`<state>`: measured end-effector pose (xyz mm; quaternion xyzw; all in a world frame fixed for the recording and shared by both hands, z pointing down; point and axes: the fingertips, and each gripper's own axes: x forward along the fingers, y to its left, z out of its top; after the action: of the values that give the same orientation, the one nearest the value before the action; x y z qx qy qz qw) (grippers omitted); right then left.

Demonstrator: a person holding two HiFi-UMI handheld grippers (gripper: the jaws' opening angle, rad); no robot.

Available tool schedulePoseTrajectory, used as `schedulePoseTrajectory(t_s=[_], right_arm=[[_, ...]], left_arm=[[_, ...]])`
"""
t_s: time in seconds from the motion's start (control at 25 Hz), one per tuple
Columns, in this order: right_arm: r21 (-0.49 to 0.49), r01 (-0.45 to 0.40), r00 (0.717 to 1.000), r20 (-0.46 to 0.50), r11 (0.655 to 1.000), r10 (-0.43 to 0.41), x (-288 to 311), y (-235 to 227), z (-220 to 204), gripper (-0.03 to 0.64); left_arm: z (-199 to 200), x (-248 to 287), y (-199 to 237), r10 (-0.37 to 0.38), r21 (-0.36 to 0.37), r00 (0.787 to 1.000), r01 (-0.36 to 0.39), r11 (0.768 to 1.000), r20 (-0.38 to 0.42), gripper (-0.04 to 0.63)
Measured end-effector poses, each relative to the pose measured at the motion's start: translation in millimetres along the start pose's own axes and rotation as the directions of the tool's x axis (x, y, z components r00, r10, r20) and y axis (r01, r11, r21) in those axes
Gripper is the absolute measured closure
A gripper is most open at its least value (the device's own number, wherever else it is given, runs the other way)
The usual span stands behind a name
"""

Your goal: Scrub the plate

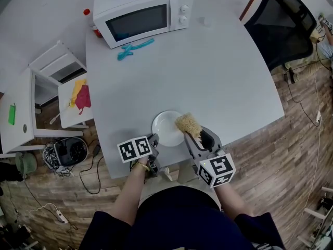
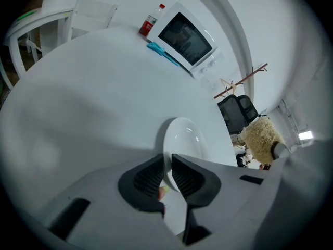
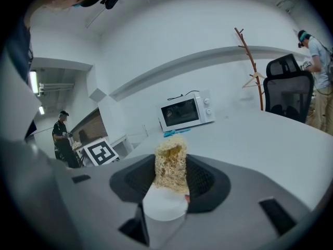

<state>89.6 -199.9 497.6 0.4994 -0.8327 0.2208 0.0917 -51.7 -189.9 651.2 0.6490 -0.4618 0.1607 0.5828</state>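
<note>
Plate (image 1: 166,128): near rim pinched tight by left gripper (image 2: 167,175); right gripper (image 3: 171,180) clamped on loofah scrubber (image 1: 188,124), over plate's right rim.

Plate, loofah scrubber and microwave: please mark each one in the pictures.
plate (image 1: 166,129), head view, the middle of its bowl.
loofah scrubber (image 1: 187,123), head view, its fibrous head.
microwave (image 1: 136,22), head view, its dark door window.

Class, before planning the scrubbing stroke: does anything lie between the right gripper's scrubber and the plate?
Nothing visible does. The scrubber is at the right rim of the plate; the left gripper clamps its near rim.
</note>
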Motion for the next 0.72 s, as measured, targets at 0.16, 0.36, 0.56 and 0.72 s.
schedulePoseTrajectory(t_s=[0.16, 0.36, 0.56, 0.72], right_arm=[[0.0, 0.001, 1.0, 0.007, 1.0, -0.001, -0.7, 2.0, -0.2, 0.446], [-0.004, -0.001, 1.0, 0.013, 1.0, 0.001, -2.3, 8.2, -1.3, 0.446], [-0.011, 0.004, 1.0, 0.02, 1.0, -0.004, -5.9, 13.4, -3.7, 0.446], [-0.016, 0.015, 1.0, 0.008, 1.0, -0.015, -10.8, 15.6, -12.3, 0.446]], left_arm=[[4.5, -6.8, -6.8, -0.041, -0.002, 0.999, 0.041, 0.999, 0.031, 0.545], [12.1, -20.5, -19.4, -0.103, -0.008, 0.992, 0.103, 0.995, 0.07, 0.559], [17.5, -35.3, -31.9, -0.154, 0.015, 0.984, 0.154, 0.988, 0.092, 0.566], [16.3, -47.2, -37.3, -0.176, 0.042, 0.979, 0.173, 0.984, 0.101, 0.569]])
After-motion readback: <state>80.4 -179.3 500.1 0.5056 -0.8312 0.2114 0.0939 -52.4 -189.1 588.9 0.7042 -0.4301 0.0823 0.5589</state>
